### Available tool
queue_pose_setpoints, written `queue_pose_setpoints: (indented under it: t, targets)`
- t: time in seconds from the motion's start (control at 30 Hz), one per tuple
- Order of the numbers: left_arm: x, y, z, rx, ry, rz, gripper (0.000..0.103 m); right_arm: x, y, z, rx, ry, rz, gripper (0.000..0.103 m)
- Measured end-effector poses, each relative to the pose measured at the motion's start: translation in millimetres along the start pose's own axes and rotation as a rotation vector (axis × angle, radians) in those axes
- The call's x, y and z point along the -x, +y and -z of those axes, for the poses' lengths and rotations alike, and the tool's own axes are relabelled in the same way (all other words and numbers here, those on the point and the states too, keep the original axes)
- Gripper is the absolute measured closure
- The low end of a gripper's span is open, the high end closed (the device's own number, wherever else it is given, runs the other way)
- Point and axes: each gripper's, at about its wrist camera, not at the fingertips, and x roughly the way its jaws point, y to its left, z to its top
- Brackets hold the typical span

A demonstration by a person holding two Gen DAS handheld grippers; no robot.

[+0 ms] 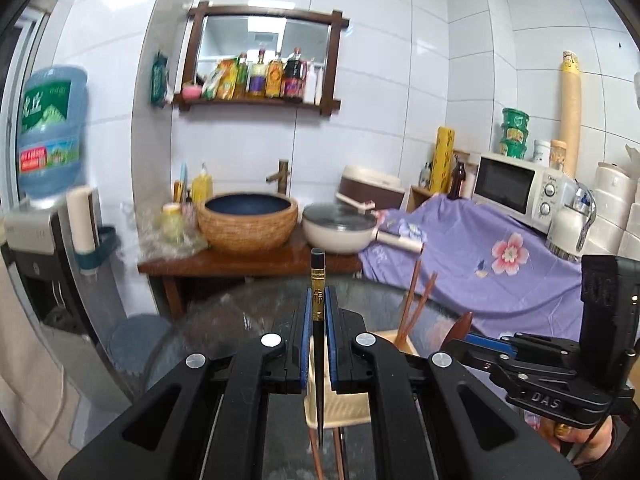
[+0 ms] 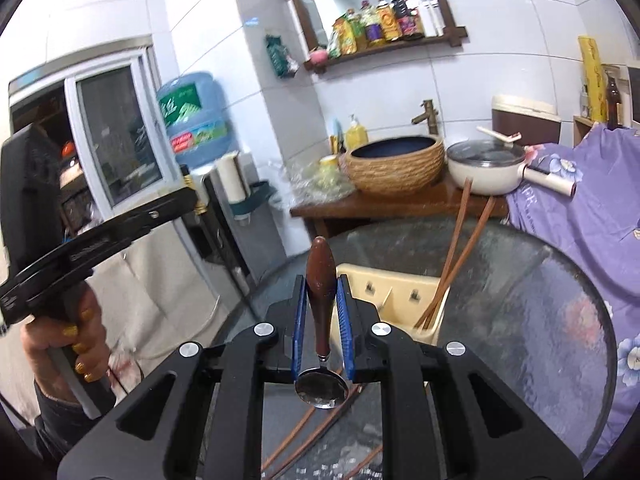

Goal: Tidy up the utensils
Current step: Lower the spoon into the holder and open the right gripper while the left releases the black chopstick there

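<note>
Left gripper (image 1: 317, 312) pinching a black chopstick (image 1: 318, 280), right gripper (image 2: 321, 312) clamped on a wooden-handled spoon (image 2: 321, 280). Mid-carry above the glass table (image 2: 540, 320), probably. Next: dropping each into the cream holder (image 2: 400, 292) beside two brown chopsticks (image 2: 452, 248).

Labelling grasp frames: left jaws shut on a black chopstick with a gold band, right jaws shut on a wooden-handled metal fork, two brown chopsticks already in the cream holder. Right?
One error: the right gripper holds a wooden-handled metal spoon, not a fork; the right wrist view shows its round bowl. The left gripper grips the black chopstick with a gold band, and two brown chopsticks stand in the cream holder.
</note>
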Motion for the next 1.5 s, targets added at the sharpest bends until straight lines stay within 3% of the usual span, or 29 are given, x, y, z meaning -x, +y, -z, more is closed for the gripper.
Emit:
queue_pose_setpoints:
  t: [0.2,0.43,0.7,1.03,1.27,1.5]
  targets:
    - [-9,-13,-40,-0.004,-0.048,-0.005,0.096,-5,-4,-39,0.026,-0.074,0.085,0.087]
    - [-48,-18,-50,0.043,-0.073,-0.033,0.096,-29,-19,-51,0.043,-0.123,0.185,0.087]
    - [-86,-13,-19,0.090,-0.058,-0.052,0.097,-59,-27,-17,0.078,-0.086,0.240,0.087]
    - [-111,-15,30,0.067,0.036,-0.039,0.097,-80,-32,23,0.097,-0.027,0.248,0.087]
    - [-127,-14,54,0.048,0.095,-0.045,0.097,-80,-21,35,0.160,-0.040,0.268,0.087]
    - [-132,-7,63,0.071,0.123,-0.033,0.093,-80,-29,35,0.095,-0.040,0.233,0.086]
